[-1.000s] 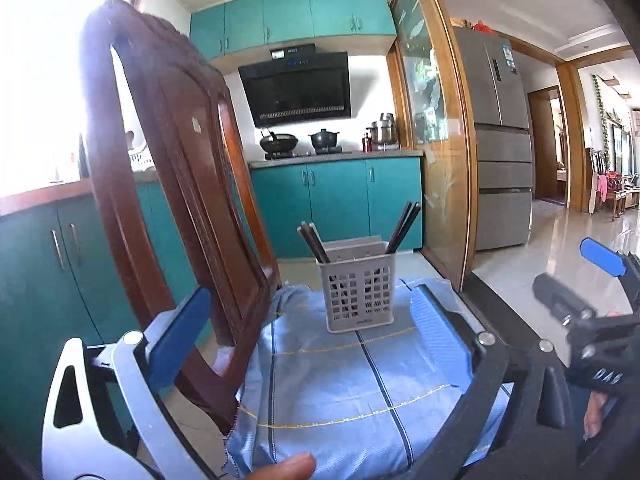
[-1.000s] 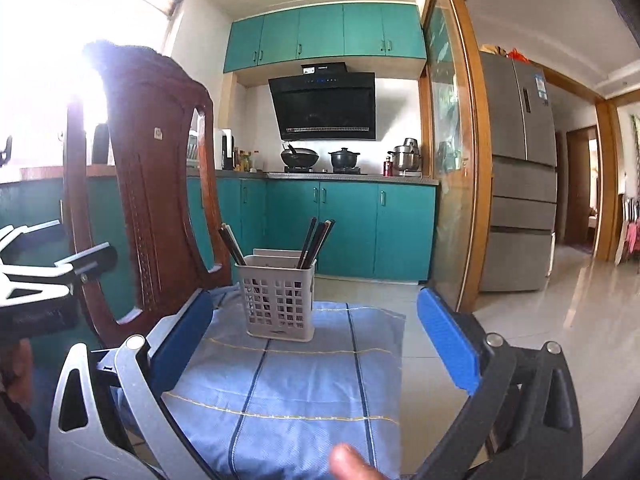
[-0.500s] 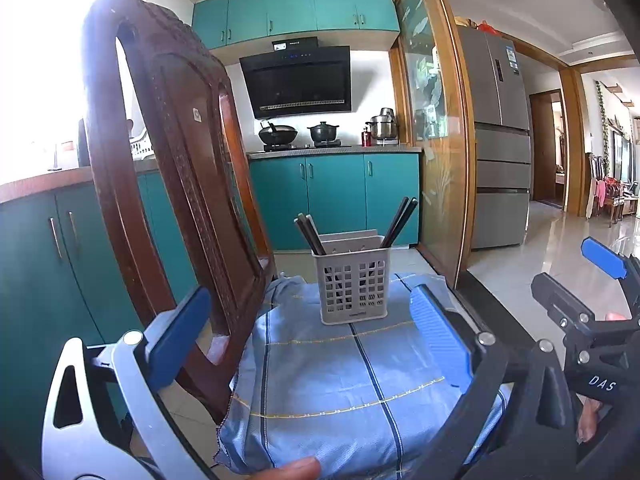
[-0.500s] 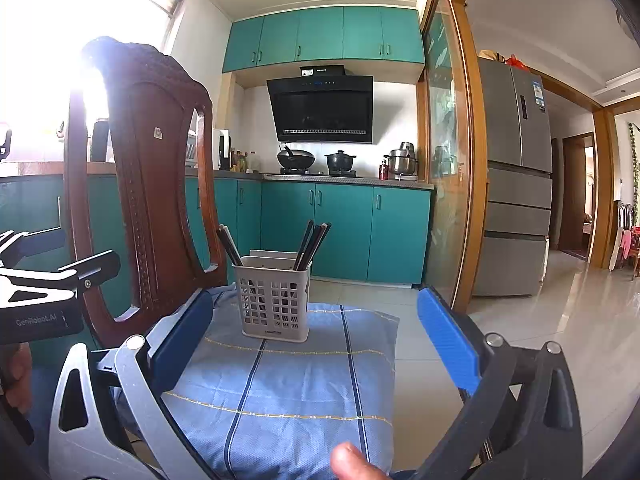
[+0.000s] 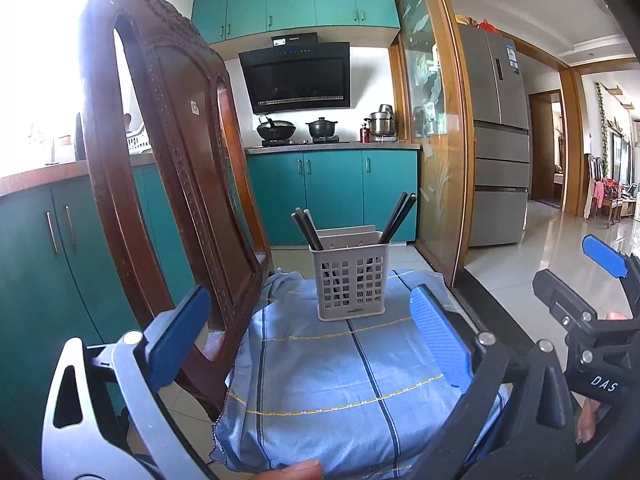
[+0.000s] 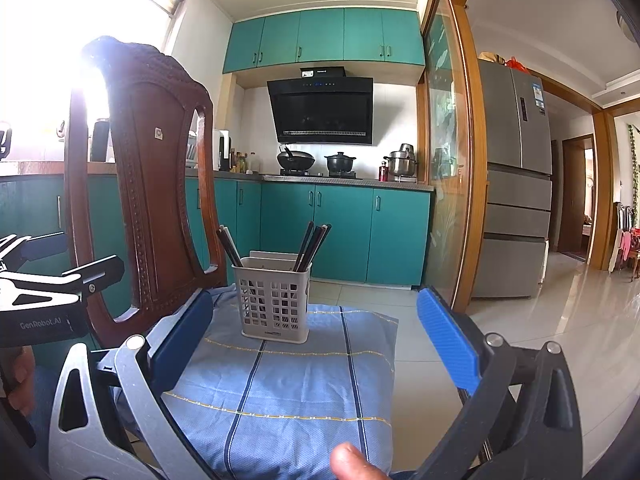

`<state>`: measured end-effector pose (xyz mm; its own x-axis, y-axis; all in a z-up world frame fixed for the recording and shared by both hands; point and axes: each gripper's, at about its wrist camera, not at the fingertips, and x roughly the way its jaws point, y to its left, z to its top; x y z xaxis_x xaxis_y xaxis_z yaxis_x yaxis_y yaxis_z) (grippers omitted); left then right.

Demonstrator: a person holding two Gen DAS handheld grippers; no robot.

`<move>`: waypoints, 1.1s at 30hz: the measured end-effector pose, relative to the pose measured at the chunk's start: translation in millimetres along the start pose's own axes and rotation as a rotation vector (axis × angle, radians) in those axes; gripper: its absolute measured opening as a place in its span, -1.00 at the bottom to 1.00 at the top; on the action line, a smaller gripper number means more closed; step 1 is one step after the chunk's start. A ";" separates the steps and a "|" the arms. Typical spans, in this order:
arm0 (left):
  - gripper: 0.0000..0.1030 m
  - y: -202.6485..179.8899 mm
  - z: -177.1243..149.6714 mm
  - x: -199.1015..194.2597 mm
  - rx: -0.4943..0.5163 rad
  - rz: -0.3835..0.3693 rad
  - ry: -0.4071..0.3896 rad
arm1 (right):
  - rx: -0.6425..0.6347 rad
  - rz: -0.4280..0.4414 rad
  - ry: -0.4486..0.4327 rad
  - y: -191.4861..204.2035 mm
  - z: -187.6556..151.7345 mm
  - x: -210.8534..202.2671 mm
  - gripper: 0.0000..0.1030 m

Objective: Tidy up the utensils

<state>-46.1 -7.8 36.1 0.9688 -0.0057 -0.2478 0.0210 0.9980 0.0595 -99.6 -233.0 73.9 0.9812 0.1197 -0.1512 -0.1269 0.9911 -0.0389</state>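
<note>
The light grey perforated plastic utensil caddy point(image 5: 350, 280) could tip if I tug its leaning dark chopsticks point(image 6: 311, 246) sideways, since it stands on soft blue striped cloth point(image 5: 360, 380). It sits upright at twelve o'clock, chopsticks splayed to both sides. My left tongs point(image 5: 310, 328) and right tongs point(image 6: 312, 332) are both spread wide, empty.

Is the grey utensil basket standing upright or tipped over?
Upright. The utensil basket rests flat on the blue cloth, its rim level, and the dark chopsticks lean out of its top in both wrist views.
</note>
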 end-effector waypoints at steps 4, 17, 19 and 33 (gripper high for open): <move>0.93 -0.6 -0.8 -0.2 -0.001 -0.002 0.001 | -0.001 -0.001 0.001 0.4 0.0 0.0 0.94; 0.93 -5.9 -3.9 1.7 0.011 -0.004 0.010 | -0.012 0.004 0.009 0.6 0.3 3.0 0.94; 0.93 -6.3 -4.6 1.8 0.009 -0.005 0.012 | -0.012 0.005 0.009 0.8 -0.2 4.0 0.94; 0.93 -4.5 -11.1 15.2 -0.003 -0.012 0.047 | 0.017 0.021 0.058 -6.5 -7.8 24.0 0.94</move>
<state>-34.2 -11.7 21.3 0.9558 -0.0147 -0.2936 0.0317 0.9981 0.0532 -76.3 -237.1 62.9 0.9683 0.1371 -0.2090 -0.1441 0.9894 -0.0186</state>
